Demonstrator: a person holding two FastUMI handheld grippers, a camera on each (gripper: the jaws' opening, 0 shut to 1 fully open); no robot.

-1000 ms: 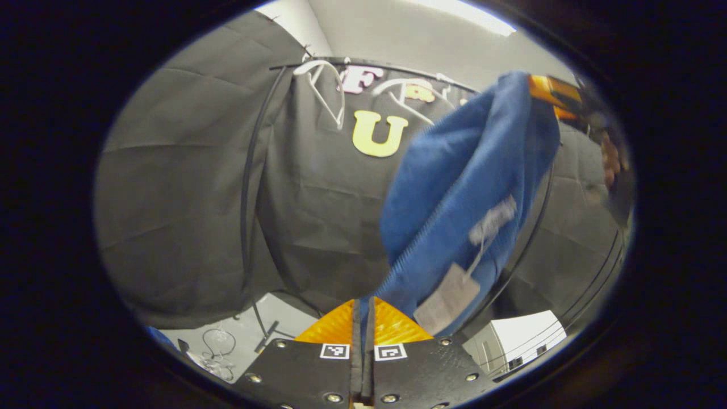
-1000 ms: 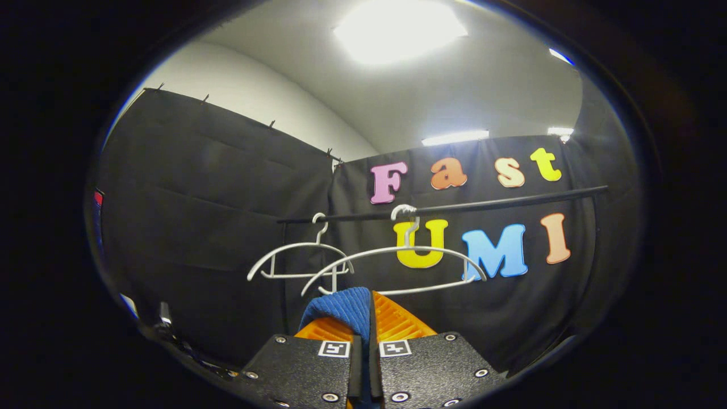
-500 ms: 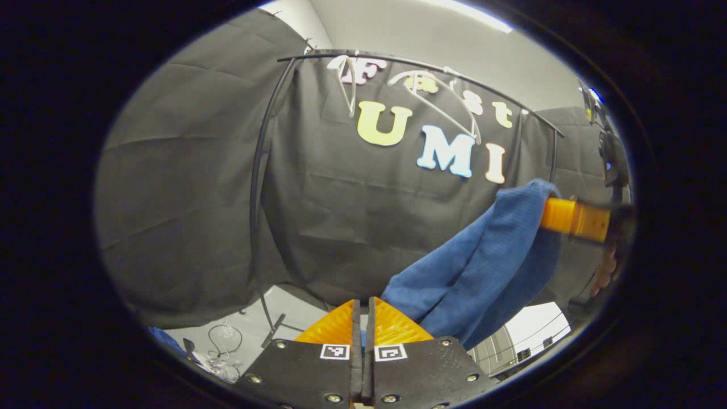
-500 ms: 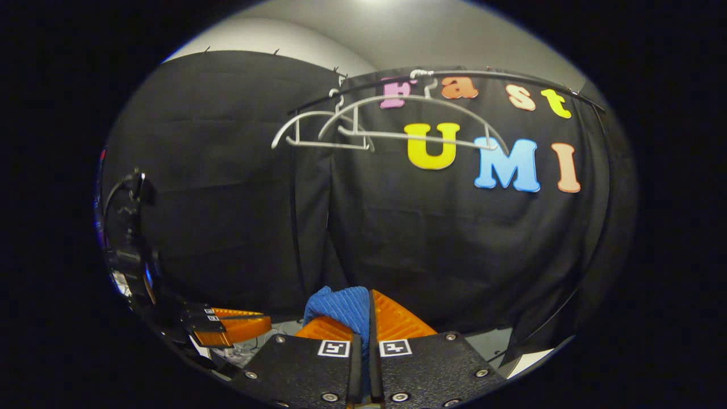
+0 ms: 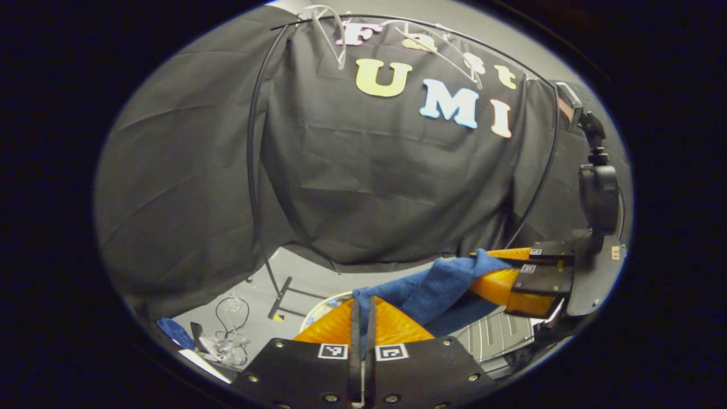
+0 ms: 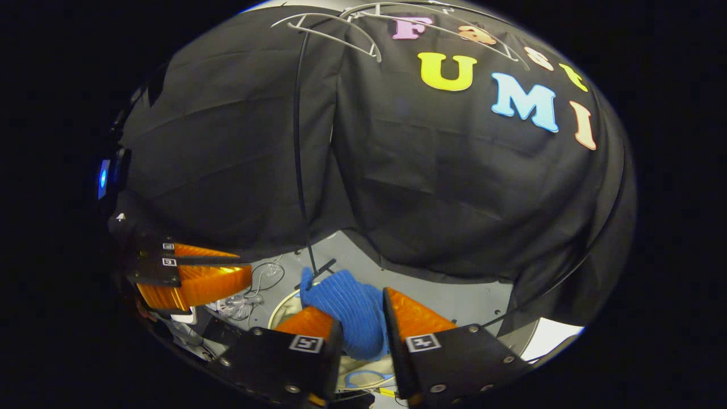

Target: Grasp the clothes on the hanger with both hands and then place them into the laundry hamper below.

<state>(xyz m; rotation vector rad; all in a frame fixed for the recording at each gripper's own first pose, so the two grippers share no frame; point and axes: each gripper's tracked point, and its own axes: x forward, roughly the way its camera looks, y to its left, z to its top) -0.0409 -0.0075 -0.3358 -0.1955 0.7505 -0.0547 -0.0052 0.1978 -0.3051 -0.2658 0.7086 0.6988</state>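
In the left gripper view, my left gripper has its fingers pressed together on a corner of the blue garment, so the cloth stretches away to the right toward my right gripper. I hold it low, above the pale rim of the laundry hamper on the floor, so it should drop inside. The hangers hang bare on the rail far above.

In the right gripper view, my right gripper has its fingers parted, the garment bunched loosely between them over the hamper. I judge this side is letting go. My left gripper sits to the left.
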